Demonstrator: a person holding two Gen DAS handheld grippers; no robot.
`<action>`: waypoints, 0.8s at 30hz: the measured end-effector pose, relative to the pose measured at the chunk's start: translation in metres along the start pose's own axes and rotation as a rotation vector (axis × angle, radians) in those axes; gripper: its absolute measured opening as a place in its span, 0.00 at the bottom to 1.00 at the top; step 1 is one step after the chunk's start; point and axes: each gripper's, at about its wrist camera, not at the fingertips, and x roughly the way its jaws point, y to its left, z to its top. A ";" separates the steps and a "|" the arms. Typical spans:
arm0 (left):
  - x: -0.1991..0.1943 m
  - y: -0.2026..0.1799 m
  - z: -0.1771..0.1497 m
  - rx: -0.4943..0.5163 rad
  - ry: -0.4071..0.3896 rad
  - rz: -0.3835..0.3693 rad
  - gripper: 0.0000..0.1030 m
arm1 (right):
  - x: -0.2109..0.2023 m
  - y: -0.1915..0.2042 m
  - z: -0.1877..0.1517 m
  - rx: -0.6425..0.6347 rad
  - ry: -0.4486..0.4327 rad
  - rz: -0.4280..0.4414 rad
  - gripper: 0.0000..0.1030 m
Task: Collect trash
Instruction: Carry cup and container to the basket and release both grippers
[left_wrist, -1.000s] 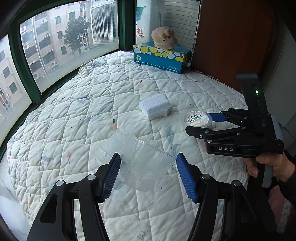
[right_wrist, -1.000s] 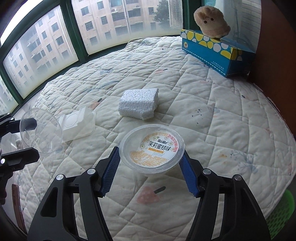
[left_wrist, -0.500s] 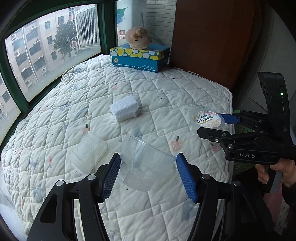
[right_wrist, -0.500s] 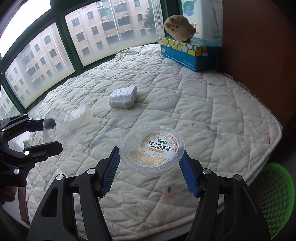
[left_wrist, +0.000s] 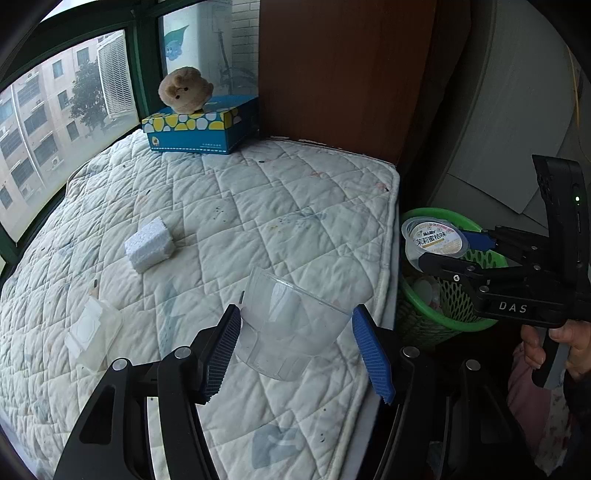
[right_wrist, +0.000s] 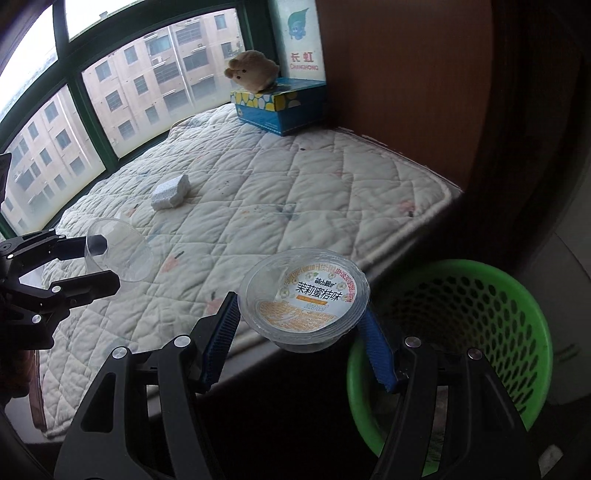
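My left gripper (left_wrist: 295, 347) is shut on a clear plastic cup (left_wrist: 291, 328) and holds it over the quilted mattress (left_wrist: 258, 206) near its right edge; it also shows in the right wrist view (right_wrist: 118, 260). My right gripper (right_wrist: 301, 332) is shut on a round jelly cup with an orange printed lid (right_wrist: 304, 299), held beside the rim of a green mesh basket (right_wrist: 517, 288). In the left wrist view the jelly cup (left_wrist: 434, 236) hangs over the basket (left_wrist: 443, 306). A white foam block (left_wrist: 149, 249) and a clear plastic lid piece (left_wrist: 92, 330) lie on the mattress.
A blue and yellow tissue box (left_wrist: 201, 127) with a plush toy (left_wrist: 184, 88) on it stands at the mattress's far end by the window. A brown wooden panel (left_wrist: 343, 74) rises behind the mattress. The basket stands on the floor, right of the mattress.
Both grippers have swung right, away from the middle of the mattress, each with its cup. The jelly cup has moved from above the mattress to beside the green basket.
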 end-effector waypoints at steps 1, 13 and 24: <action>0.002 -0.007 0.002 0.008 0.002 -0.008 0.59 | -0.004 -0.009 -0.003 0.013 0.000 -0.014 0.62; 0.024 -0.077 0.022 0.080 0.012 -0.082 0.59 | -0.036 -0.104 -0.038 0.159 0.011 -0.166 0.62; 0.046 -0.124 0.037 0.128 0.029 -0.116 0.59 | -0.063 -0.142 -0.059 0.229 -0.007 -0.225 0.69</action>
